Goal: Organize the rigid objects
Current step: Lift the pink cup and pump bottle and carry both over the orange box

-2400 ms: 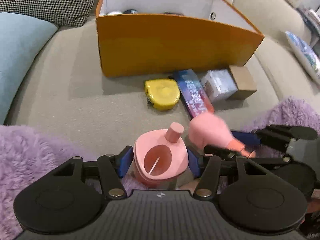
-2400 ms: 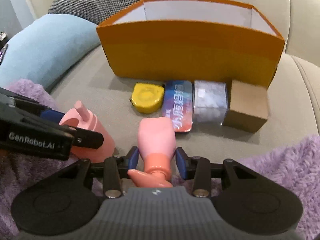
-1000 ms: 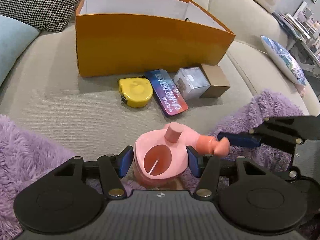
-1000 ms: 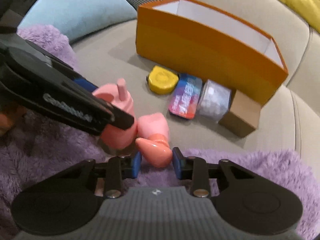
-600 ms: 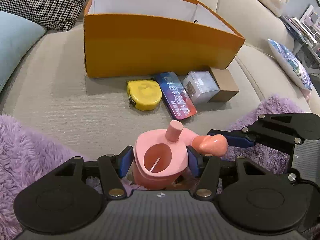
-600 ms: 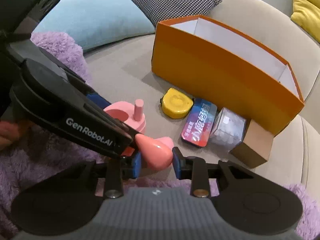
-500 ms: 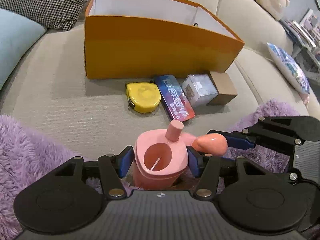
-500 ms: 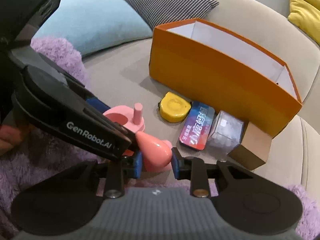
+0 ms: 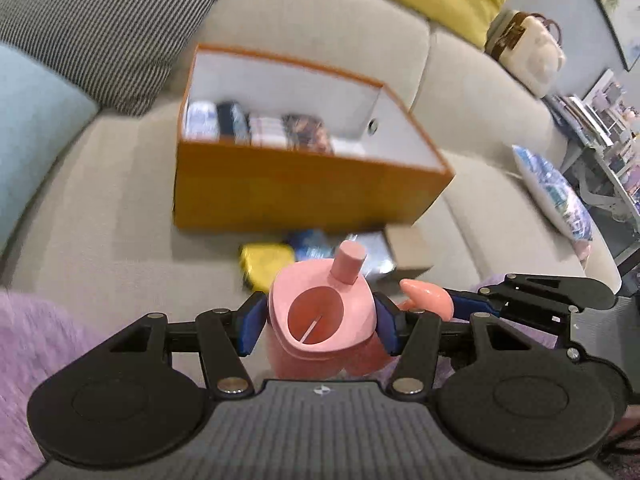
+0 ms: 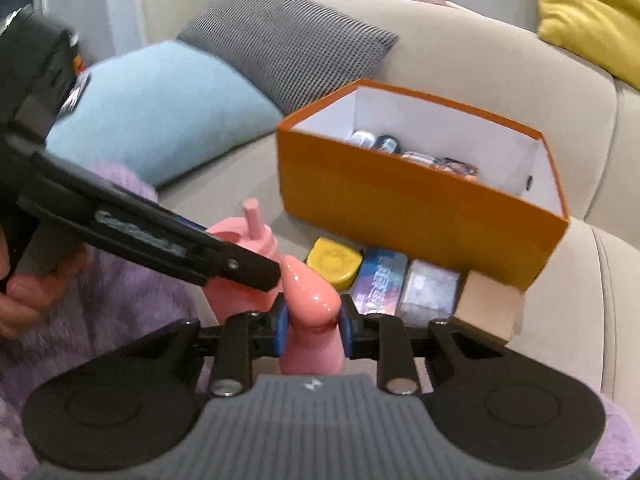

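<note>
A: Status? Both pieces came up off the sofa (image 9: 120,208) since a second ago; box (image 9: 304,196) interior now showed.

B: Left gripper (image 9: 320,322) pinched the pink cup (image 9: 320,312); right gripper (image 10: 312,326) clamped the pink stopper (image 10: 310,292), jaws slightly closing.

A: Obstacles?

B: Tape measure (image 10: 332,262), packet (image 10: 378,280), two small boxes (image 10: 430,292) lay before the box; near wall to clear.

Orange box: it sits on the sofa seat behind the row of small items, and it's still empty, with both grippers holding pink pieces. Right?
Not empty. The left wrist view shows several small items lined along the bottom of the orange box. The rest stands: left gripper holds the pink cup, right gripper the pink piece.
</note>
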Demonstrator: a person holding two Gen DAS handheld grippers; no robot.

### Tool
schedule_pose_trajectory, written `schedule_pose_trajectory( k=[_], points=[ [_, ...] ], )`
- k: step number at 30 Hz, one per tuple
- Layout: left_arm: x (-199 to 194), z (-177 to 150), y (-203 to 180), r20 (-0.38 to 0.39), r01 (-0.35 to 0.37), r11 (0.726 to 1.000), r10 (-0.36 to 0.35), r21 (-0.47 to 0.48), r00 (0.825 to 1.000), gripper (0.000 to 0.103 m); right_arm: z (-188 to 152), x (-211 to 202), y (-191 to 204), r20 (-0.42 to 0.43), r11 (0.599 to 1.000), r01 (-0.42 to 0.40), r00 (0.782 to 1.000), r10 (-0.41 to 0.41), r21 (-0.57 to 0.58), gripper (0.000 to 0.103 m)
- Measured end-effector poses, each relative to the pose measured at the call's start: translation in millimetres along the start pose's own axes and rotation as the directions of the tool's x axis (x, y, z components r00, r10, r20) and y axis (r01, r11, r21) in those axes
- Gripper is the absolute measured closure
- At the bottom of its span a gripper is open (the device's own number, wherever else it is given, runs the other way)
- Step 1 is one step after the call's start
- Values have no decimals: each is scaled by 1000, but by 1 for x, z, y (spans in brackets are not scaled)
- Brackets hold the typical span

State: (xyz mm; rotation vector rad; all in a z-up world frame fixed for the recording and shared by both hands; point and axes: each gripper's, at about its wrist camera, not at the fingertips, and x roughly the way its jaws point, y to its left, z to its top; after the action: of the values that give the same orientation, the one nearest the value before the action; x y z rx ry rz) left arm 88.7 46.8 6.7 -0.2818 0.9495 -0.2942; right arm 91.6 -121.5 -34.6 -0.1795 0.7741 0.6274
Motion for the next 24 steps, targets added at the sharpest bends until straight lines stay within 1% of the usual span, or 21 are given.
schedule_pose_trajectory(
  k=[4, 7, 11, 14, 17, 21, 24],
  points=[
    [-13, 31, -15, 36, 28, 999, -29, 35, 999, 39, 22, -20, -17, 48, 999, 11, 999, -13, 49, 77],
    [-17, 57, -27, 65, 34, 997, -39, 72, 997, 39, 43, -33, -32, 78, 997, 21, 997, -26, 68, 77],
    [-10, 95, -36, 90, 51, 993, -61, 108, 994, 39, 76, -44, -60, 117, 993, 26, 992, -40, 119, 77],
    [4, 120, -39, 96, 62, 991, -74, 122, 993, 39, 103, -42, -85, 128, 986, 36, 990, -58, 165, 77],
    [27, 141, -38, 82, 68, 989, -80, 131, 993, 39, 124, -29, -109, 123, 978, 65, 988, -91, 198, 77],
    [66, 164, -34, 53, 91, 985, -100, 146, 994, 39, 143, 8, -139, 84, 967, 112, 987, -134, 227, 77],
    [93, 176, -26, 37, 74, 989, -80, 131, 996, 39, 151, 40, -164, 46, 960, 142, 986, -157, 242, 77]
  ],
)
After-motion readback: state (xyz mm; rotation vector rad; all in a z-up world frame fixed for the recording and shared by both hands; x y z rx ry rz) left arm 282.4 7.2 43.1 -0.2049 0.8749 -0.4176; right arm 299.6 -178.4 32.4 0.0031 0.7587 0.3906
